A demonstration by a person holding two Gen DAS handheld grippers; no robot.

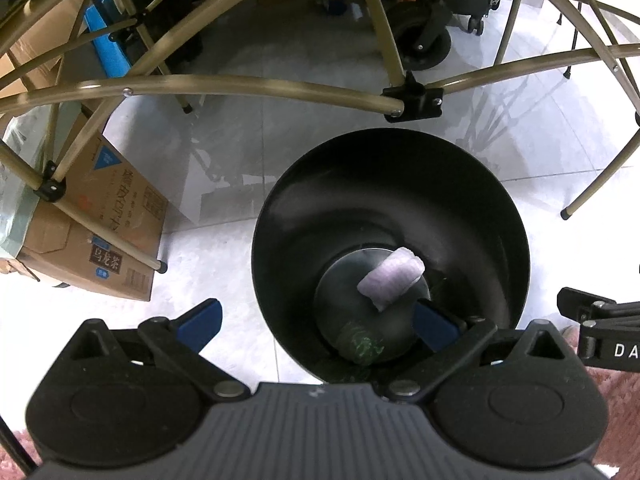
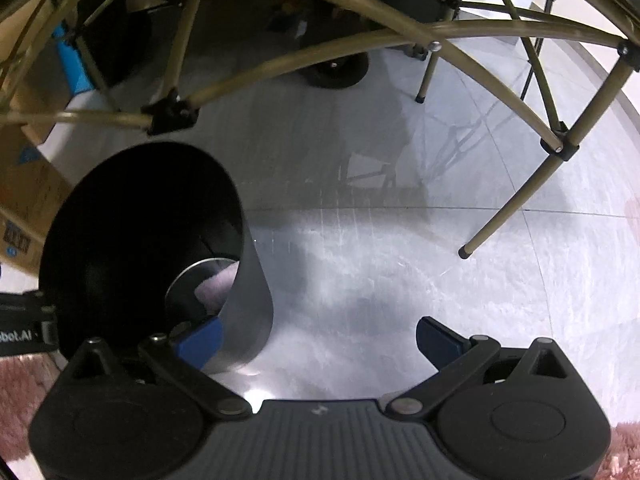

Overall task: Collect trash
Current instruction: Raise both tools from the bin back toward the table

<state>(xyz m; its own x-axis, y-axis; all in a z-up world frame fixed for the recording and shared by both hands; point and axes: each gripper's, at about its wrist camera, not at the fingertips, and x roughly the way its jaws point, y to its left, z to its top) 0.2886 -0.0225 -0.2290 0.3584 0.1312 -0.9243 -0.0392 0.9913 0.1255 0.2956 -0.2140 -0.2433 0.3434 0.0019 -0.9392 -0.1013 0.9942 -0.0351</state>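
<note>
A black round trash bin stands on the pale tiled floor. A crumpled pale purple piece of trash lies at its bottom, beside a green crumpled piece. My left gripper hangs open and empty above the bin's near rim. In the right wrist view the bin is at lower left and the purple trash shows inside. My right gripper is open and empty, its left finger at the bin's rim.
A folding table's bronze legs cross above the bin. A cardboard box stands to the left. A wheeled cart is behind. Pink rug lies at the near edges. One table leg foot rests to the right.
</note>
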